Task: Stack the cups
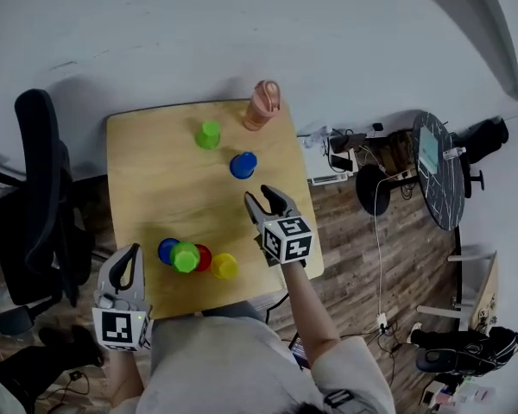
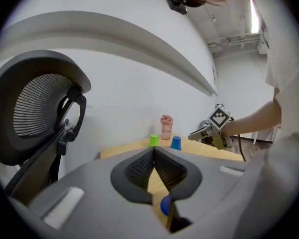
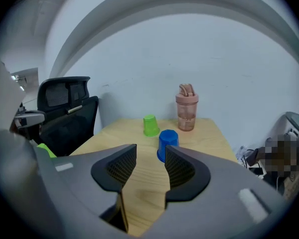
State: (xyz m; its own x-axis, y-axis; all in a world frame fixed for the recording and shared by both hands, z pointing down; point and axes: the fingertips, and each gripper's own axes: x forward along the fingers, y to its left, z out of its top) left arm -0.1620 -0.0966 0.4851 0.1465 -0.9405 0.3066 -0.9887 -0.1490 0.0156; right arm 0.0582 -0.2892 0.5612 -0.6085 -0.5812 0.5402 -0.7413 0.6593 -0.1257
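Upside-down cups stand on the wooden table (image 1: pixel 155 179). A green cup (image 1: pixel 208 134) and a blue cup (image 1: pixel 243 165) are at the far side. Close together near the front edge stand a blue cup (image 1: pixel 167 250), a green cup (image 1: pixel 186 256), a red cup (image 1: pixel 204 258) and a yellow cup (image 1: pixel 224 266). My left gripper (image 1: pixel 130 259) hovers at the table's front left corner, shut and empty (image 2: pixel 153 151). My right gripper (image 1: pixel 270 201) is open, a short way in front of the far blue cup (image 3: pixel 168 143), nothing between its fingers (image 3: pixel 150 156).
A pink bottle (image 1: pixel 262 104) stands at the table's far edge, behind the green cup (image 3: pixel 150 125). A black office chair (image 1: pixel 34 197) is left of the table. Cables and a round black side table (image 1: pixel 438 169) are on the floor to the right.
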